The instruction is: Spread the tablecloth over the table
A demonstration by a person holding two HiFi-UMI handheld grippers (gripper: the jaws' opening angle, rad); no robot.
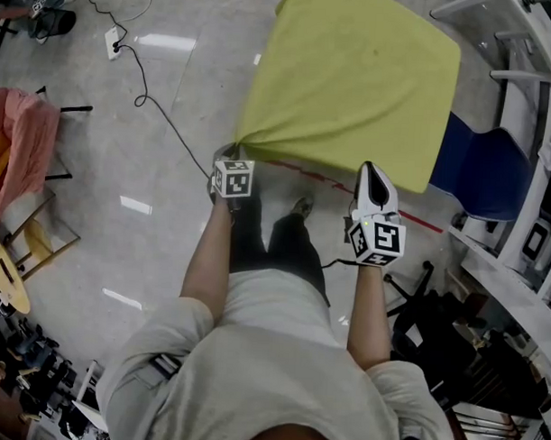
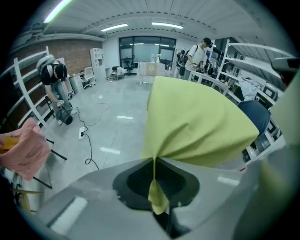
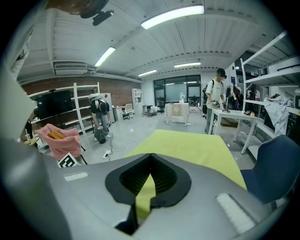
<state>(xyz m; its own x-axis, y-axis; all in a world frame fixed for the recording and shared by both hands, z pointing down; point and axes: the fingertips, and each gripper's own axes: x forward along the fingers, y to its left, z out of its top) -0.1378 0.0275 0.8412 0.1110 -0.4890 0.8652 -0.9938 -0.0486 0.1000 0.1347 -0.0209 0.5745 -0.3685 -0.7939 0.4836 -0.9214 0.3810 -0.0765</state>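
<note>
Two hand-held grippers each had the near edge of the yellow-green fabric tablecloth (image 1: 353,73) (image 2: 197,122) (image 3: 187,145) pinched tight. The left gripper (image 1: 234,152) (image 2: 154,161) had its jaws pressed flat together on the near left corner. A small tail of fabric poked back past the pads, and the rest fanned out from the tips in gathered folds. The right gripper (image 1: 375,173) (image 3: 150,157) was likewise closed on the near edge, a little in from the right corner, with a narrow strip of fabric caught between its pads. From both grips the sheet stretched away ahead of the person, lying wide and mostly flat (whatever it covered was hidden beneath it) above the polished grey floor (image 1: 163,84). A dark blue chair (image 1: 480,172) (image 3: 274,166) stood just beside its right edge.
</note>
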